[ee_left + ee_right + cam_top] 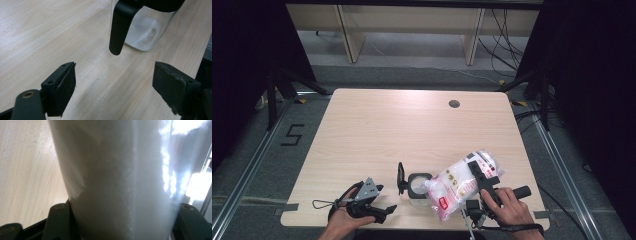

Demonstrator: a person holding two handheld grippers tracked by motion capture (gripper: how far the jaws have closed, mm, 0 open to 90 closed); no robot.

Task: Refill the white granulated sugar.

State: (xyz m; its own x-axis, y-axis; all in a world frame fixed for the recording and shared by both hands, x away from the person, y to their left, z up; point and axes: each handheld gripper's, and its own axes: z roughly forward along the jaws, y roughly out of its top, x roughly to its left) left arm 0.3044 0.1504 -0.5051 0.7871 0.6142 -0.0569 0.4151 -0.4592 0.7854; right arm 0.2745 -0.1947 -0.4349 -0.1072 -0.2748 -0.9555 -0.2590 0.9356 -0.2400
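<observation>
1. Worktop: pale wood, mostly bare; all activity at the near edge, right of centre.
2. Bag of white granules: tilted, mouth lowered left toward the jar, clamped across its body by the right gripper; jaws part-closed on the plastic, seen pressed at both sides in the right gripper view.
3. Jar: clear glass, black collar, hinged lid flipped open to its left; touching or just under the bag's mouth. A thin layer of white at the bottom.
4. Left gripper: jaws wide, nothing between them, resting near-left, near the jar handle but apart from it.
5. Risks, as judged: jar unsteadied, so a nudge from the bag could tip or slide it; too steep a tilt likely to flood past the rim onto the wood; soft plastic may slip or buckle in the grip.
</observation>
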